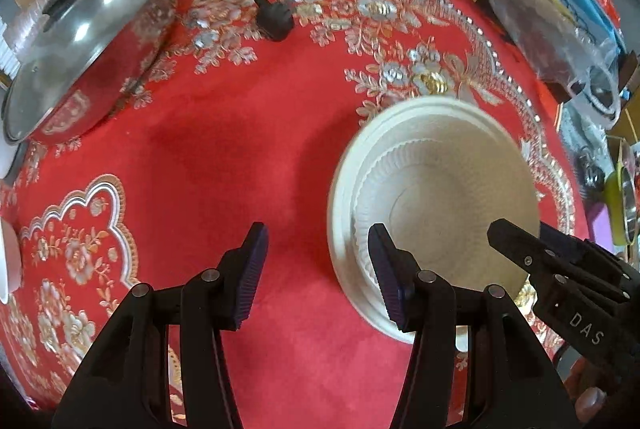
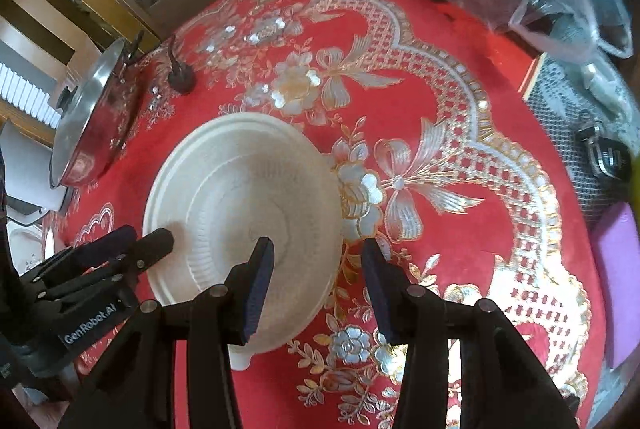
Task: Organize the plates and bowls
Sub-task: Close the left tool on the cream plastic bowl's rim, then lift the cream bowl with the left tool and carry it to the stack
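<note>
1. both tongs were apart and gripped nothing. the left tongs hung over the near left rim of the stack, one pad above the rim and the other over bare cloth. the right tongs straddled the stack's near right rim, one pad above the bowl's inside and one just outside it.
2. the stack was a cream bowl nested in a cream plate, sitting on the red flowered desk. it looked blurry, so i couldn't tell if anything touched it.
3. if it were me: drop each pair squarely across its own rim before closing, squeeze evenly, and lift level so the bowl doesn't slide off the plate.
4. steer clear of the lidded steel pan and the black plug further back.
5. readable writing: "das" on the right tool's body, "genrobot.ai" on the left one's.
</note>
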`<state>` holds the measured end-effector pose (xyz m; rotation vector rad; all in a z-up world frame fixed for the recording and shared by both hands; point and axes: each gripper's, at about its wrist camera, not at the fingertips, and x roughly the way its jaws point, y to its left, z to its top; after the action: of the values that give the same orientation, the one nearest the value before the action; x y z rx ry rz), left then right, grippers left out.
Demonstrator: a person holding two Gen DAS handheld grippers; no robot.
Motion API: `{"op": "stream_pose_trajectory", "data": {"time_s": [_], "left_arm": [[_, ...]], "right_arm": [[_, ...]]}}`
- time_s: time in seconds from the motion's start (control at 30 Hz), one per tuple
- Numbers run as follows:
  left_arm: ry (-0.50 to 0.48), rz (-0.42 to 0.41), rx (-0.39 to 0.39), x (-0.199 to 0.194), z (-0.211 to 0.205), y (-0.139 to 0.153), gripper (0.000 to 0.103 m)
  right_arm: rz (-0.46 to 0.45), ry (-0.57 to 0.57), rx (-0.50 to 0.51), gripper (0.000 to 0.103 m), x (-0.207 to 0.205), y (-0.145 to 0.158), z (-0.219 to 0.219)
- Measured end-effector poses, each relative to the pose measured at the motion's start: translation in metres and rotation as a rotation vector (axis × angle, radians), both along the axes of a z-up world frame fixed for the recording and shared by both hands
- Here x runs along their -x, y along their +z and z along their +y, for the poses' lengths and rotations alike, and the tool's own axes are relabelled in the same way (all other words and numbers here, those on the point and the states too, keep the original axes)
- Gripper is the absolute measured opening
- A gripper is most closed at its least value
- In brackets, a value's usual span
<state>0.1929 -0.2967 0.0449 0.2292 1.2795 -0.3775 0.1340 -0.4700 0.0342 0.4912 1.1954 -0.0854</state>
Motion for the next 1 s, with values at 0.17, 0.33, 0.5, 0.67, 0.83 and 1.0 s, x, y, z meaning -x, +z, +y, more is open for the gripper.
{"op": "stream_pose_trajectory", "data": {"time_s": [0.17,0.33,0.5,0.67,0.83,1.0], "left_arm": [[0.004,0.017,-0.037,0.000,-0.006,-0.015,0.052],[-0.027,-0.016,-0.068,0.011,-0.014,-0.023,0.049],[-0.050,-0.025,-0.077,0.024,-0.020,-0.020,0.026],[-0.059,-0.124,-0.124,0.059,-0.009,-0.007,0.026],[-0.023,-0.182,-0.142,0.084,0.023,0.008,0.026],[0.051,-0.167,-0.125,0.093,0.072,0.013,0.026]], "right_arm": [[0.005,0.020,0.010,0.044,-0.002,-0.009,0.004],[-0.002,0.046,0.024,0.019,0.000,-0.017,0.008],[-0.007,0.068,0.036,0.017,0.005,-0.012,0.015],[-0.002,0.087,0.028,0.018,0.019,-0.011,0.025],[-0.006,0.133,0.038,0.018,0.032,0.000,0.050],[-0.008,0.193,0.021,0.018,0.049,0.011,0.093]]}}
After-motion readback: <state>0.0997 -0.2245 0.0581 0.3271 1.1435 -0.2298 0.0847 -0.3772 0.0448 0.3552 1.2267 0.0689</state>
